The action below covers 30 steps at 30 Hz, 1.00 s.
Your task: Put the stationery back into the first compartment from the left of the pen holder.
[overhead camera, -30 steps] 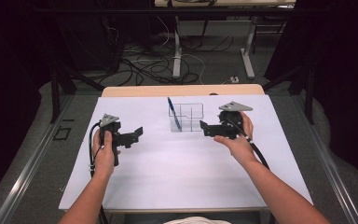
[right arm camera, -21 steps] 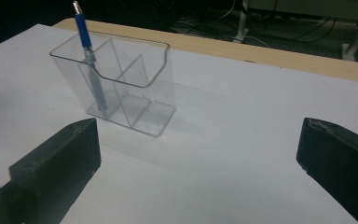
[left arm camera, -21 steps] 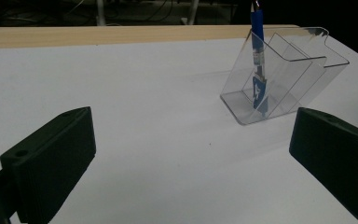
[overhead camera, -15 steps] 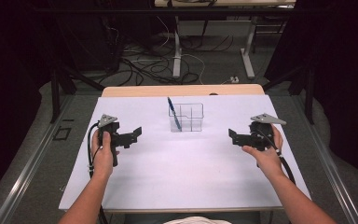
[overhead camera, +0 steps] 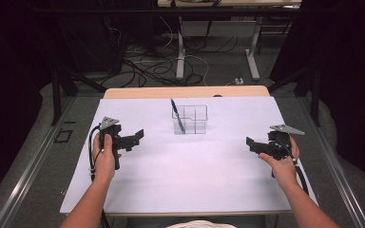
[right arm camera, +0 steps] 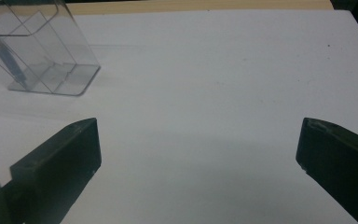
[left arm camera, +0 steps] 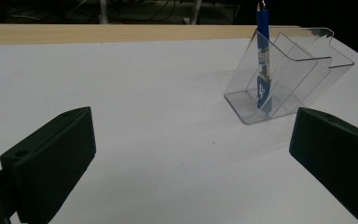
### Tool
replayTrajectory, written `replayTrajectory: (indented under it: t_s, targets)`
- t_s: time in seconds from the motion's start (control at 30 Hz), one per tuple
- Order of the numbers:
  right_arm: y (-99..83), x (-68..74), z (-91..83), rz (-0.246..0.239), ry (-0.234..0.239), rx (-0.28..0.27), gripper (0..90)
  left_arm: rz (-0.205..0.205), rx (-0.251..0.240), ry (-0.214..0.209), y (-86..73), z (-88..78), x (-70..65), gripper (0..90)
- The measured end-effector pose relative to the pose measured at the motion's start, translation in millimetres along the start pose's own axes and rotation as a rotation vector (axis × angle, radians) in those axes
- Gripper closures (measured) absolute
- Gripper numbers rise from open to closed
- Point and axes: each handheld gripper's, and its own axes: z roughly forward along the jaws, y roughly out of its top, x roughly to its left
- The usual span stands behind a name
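Sitting on white table (overhead camera: 180,175): 1 clear holder (overhead camera: 190,119) with 1 blue pen (overhead camera: 177,115) in its left end. 2 grippers, left gripper (overhead camera: 137,136) and right gripper (overhead camera: 251,144), both wide open, holding nothing, well apart from holder.

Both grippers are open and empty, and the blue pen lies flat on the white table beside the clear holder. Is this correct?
Not quite. The blue pen does not lie on the table; it stands leaning inside the clear holder, as the left gripper view shows. The rest holds: the left gripper and right gripper are open and empty.
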Motion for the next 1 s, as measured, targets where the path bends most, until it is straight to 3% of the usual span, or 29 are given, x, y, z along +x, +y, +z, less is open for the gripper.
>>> replayTrajectory:
  t_s: [0.57,1.0]
  targets:
    - [-9.7,-21.7,10.2,0.067,-0.05,0.042,0.4,-0.004,0.003,0.005,-0.8,0.6,2.8,0.2]
    - [-11.6,-33.1,14.8,0.065,-0.102,0.066,0.0,-0.006,0.009,0.015,-2.3,1.8,5.7,0.2]
